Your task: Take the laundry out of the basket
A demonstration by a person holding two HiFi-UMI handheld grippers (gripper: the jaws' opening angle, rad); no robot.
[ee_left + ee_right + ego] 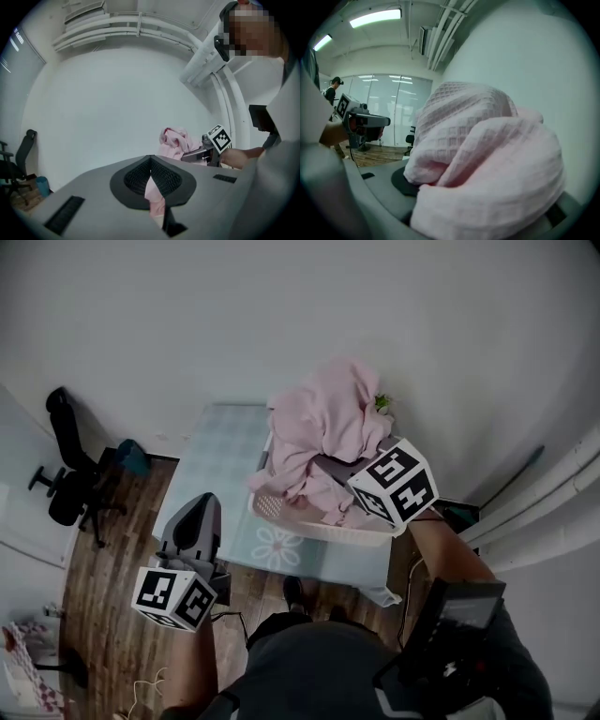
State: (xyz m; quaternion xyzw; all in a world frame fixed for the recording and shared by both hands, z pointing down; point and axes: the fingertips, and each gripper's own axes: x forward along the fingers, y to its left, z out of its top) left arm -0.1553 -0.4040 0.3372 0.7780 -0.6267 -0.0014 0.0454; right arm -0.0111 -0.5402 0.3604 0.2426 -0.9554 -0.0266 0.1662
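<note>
Right gripper (326, 465), jaws half apart, clamps the pink laundry (328, 418), which we see bunched above the basket (281, 514) on the table (220, 446). Left gripper (200, 507), apart from the basket, is closed; a pink sliver (152, 194) shows between its pads.

**A:** Furniture?
**B:** One table (220, 451), covered in a pale cloth with a flower print (278, 547). One black office chair (67, 474) on castors, to its left and standing apart.

**A:** Floor?
**B:** Wood planks (122, 624). A teal container (134, 457) just beside the chair. A thin pale cable (150, 681) lying loose. A red-and-white checked item (23, 657) at the bottom left, kind unclear.

**A:** Walls, ceiling?
**B:** Plain white wall (281, 306). White pipes (548, 507) on the right. Strip lights (375, 18) overhead. A glass partition (396, 110) with one distant person (333, 89) before it.
</note>
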